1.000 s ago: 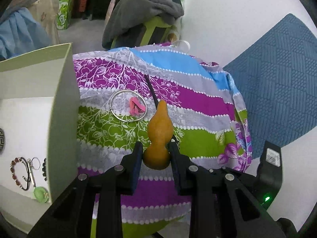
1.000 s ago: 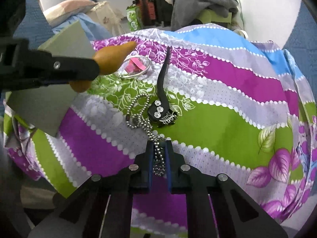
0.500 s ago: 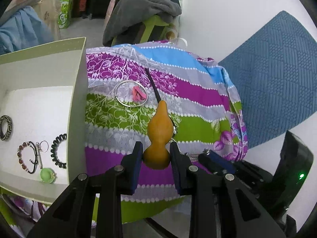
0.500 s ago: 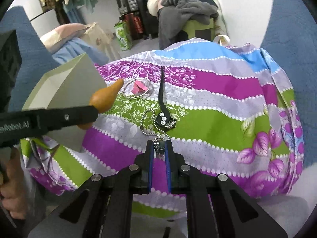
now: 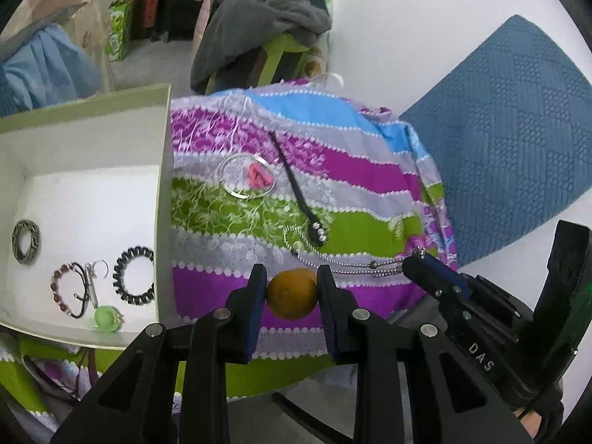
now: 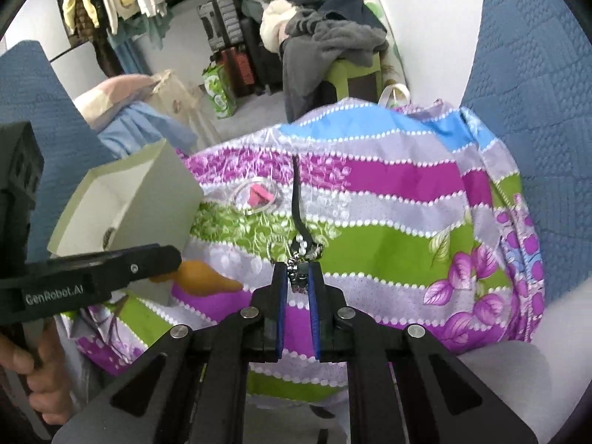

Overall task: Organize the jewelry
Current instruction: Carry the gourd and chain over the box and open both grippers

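My left gripper (image 5: 292, 277) is shut on an orange gourd charm (image 5: 292, 294), held above the striped floral cloth (image 5: 355, 170) just right of the open box (image 5: 165, 185). My right gripper (image 6: 298, 270) is shut on one end of a silver bead chain (image 6: 297, 277). The chain (image 5: 333, 264) trails from the right gripper's tips (image 5: 418, 259) back to the cloth beside a black rhinestone strap (image 5: 296, 199). A silver bangle (image 5: 247, 181) with a pink piece (image 5: 260, 177) inside it lies farther back. From the right wrist view, the gourd (image 6: 207, 279) points right out of the left gripper (image 6: 177, 262).
The box floor holds a patterned ring (image 5: 26, 240), a beaded bracelet (image 5: 70, 288), a black coil band (image 5: 134, 275) and a green pendant (image 5: 106, 317). A blue quilted mat (image 5: 518, 140) lies right of the cloth. A hand (image 6: 37, 370) grips the left tool. Clothes are piled behind.
Both grippers have risen and drawn back from the cloth. The bead chain's end has lifted off the cloth with the right gripper. More of the box's inside shows in the left wrist view.
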Tool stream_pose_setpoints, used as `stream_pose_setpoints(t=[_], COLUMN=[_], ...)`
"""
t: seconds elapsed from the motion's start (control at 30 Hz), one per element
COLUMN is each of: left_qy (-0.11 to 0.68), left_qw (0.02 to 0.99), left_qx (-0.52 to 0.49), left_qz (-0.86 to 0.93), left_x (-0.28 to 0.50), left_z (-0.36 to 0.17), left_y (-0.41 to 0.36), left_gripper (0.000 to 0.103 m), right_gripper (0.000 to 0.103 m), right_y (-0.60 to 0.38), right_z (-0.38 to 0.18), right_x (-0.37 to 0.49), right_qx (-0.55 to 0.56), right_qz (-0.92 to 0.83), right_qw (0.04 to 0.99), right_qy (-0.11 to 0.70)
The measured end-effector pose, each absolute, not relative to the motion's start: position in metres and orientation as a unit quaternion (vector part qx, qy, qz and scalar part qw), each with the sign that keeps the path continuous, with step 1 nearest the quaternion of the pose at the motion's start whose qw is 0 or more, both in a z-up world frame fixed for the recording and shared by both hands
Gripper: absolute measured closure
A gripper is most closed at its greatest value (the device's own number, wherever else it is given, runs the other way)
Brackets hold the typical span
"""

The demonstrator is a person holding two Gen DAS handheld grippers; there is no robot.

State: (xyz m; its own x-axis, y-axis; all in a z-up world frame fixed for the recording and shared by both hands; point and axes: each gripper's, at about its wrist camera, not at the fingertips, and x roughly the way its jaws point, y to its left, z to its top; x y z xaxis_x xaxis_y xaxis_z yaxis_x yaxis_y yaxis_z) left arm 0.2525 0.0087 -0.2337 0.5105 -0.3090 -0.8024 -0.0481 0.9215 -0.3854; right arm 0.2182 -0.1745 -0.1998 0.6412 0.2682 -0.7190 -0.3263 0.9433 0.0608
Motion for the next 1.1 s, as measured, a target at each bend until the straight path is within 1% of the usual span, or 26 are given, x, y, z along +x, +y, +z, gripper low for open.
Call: stream_pose_setpoints(t=[0.27,0.47,0.63,0.83,1.1], left_qy=[0.47,0.457,0.444,0.426,0.415], left_qw=[0.859,0.869,0.879,0.892,0.897], left_qx=[-0.178,-0.17,-0.161,-0.147,-0.15], left_qz=[-0.093,-0.08,-0.064,-0.039,-0.003], left_x=[0.248,0.242,0.236,0.225,0.214], left_z=[-0.197,-0.167,-0.141,-0.114,-0.102], left_y=[0.012,0.033,0.059,0.098,0.15], left_gripper=[0.076,0.076,0.076,0.076,0.075], right_gripper=[0.094,0.094,0.094,0.094,0.094], right_y=[-0.162,-0.145,-0.118,-0.079,-0.023], right_z=[-0.158,-0.123,-0.093,-0.073,-0.051], right_x=[0.215,0.214,0.209,0.21,0.211], right_qx=[-0.034,-0.036,-0.064,-0.064,-0.063], right_qz=[0.167,0.176,0.18,0.211,0.259], right_qw=[0.915,0.923,0.933,0.931,0.923], right_qy=[0.365,0.34,0.305,0.291,0.277])
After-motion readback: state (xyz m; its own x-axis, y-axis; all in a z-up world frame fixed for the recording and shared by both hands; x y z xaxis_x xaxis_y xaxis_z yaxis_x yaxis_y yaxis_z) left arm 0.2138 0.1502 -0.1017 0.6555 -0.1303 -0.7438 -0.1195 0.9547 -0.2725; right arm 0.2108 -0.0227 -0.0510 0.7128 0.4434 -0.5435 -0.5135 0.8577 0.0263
